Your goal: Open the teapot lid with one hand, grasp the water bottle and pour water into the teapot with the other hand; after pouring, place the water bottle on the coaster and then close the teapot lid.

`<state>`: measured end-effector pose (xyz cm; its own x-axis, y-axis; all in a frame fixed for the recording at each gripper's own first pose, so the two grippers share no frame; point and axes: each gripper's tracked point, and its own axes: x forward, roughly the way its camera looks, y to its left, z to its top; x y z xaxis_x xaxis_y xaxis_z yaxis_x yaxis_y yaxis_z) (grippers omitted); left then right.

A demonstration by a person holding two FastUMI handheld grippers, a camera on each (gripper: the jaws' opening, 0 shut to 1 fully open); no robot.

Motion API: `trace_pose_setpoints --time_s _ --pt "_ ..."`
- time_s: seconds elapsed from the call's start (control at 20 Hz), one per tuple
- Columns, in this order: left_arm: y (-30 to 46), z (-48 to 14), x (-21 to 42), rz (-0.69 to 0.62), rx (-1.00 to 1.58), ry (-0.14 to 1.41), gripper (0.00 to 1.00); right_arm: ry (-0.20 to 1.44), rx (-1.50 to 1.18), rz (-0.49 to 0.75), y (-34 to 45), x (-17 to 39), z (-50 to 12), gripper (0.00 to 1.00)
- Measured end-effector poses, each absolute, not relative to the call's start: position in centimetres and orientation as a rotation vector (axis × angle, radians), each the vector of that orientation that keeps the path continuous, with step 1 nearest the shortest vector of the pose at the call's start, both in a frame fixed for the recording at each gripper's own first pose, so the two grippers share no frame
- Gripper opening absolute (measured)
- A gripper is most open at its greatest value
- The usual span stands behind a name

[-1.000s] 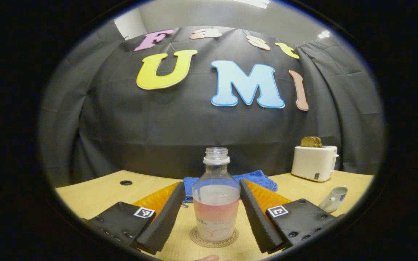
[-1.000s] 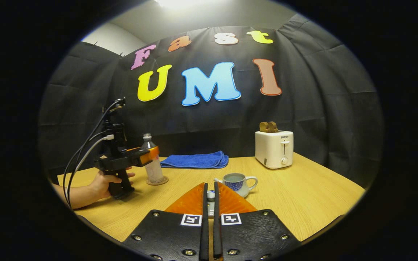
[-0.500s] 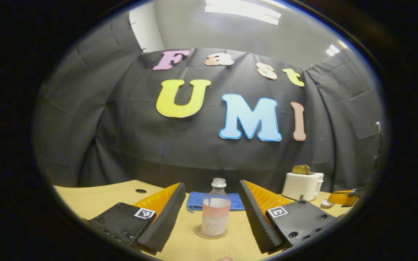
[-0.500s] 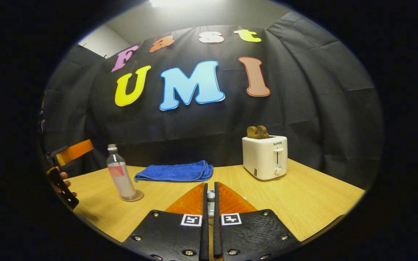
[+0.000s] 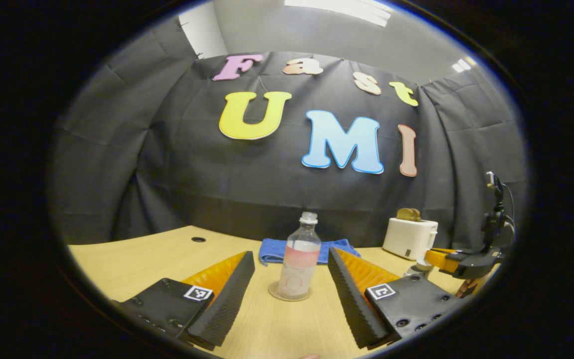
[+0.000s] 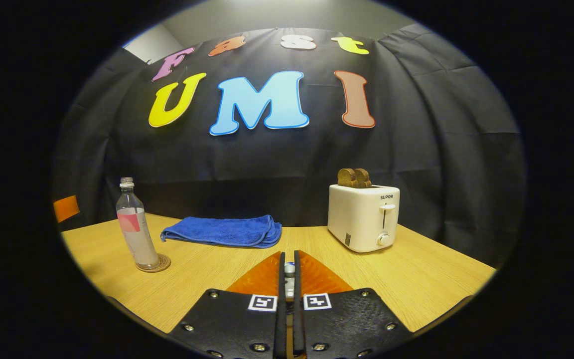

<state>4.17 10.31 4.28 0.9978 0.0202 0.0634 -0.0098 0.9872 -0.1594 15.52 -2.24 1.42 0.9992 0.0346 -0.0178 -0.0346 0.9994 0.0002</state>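
Fingers (image 5: 347, 289) farther back from bottle (image 5: 299, 259)

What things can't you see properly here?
- Teapot: in the left gripper view, mostly hidden behind the left gripper and the right gripper.
- Teapot lid: in the right gripper view, mostly hidden by the fingers pinching it.
- How much water is left in the water bottle: in the left gripper view, the label covers it.
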Motion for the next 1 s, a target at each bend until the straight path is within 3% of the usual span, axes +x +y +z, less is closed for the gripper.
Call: trace_pose_setpoints --time_s 0.6,1.0 --pt "9.0 2.9 1.6 0.02 -0.159 -0.04 1.0 0.063 0.002 0.029 -2.1 16.3 -0.2 0.05" --pt "8.8 2.7 1.3 0.011 -0.136 -0.038 1.0 0.027 -0.038 0.03 -2.4 14.4 1.5 0.18"
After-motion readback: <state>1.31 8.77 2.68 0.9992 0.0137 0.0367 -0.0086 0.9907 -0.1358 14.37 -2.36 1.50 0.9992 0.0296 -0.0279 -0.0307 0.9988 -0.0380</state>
